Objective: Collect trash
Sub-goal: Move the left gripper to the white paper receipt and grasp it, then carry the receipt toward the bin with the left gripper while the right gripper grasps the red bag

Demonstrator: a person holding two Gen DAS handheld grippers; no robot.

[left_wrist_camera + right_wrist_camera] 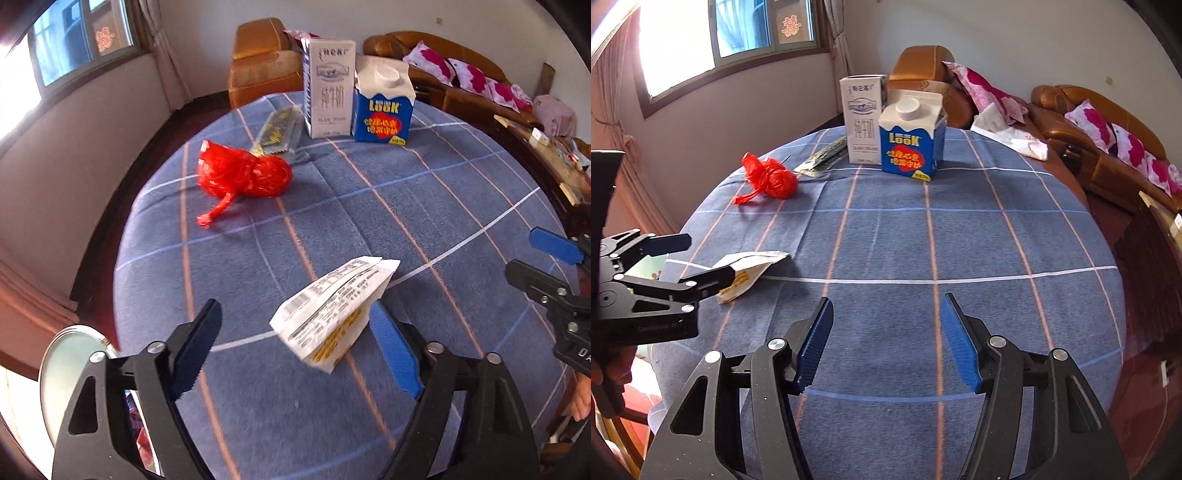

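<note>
Left wrist view: your left gripper (pixel 295 339) fills the bottom of the frame with its jaws spread wide. A white paper wrapper (pixel 332 314) with a barcode and yellow print sits between them, close against the blue pad at lower right and clear of the dark pad at lower left. Whether that pad actually presses the wrapper, you cannot tell; it does not look clamped. At the right edge, mid-height, your right gripper (pixel 554 266) pokes in.

Below it all spreads the blue checked tablecloth (pixel 406 221). Further up, left of centre, lies a crumpled red plastic bag (pixel 243 171), and just behind it a flat dark packet with yellow print (pixel 280 131). At the top centre stand two cartons side by side: a tall white milk carton (pixel 328 88) and a shorter blue carton marked LOOK (pixel 384 107) to its right.

In the right wrist view, your right gripper (pixel 886 339) at the bottom stands about half open over bare cloth, with nothing between its blue pads. Your left gripper (pixel 698 266) shows at the left edge, the wrapper (pixel 750 273) lying at its tips. Brown sofas (pixel 1089 140) sit behind the table, upper right.
</note>
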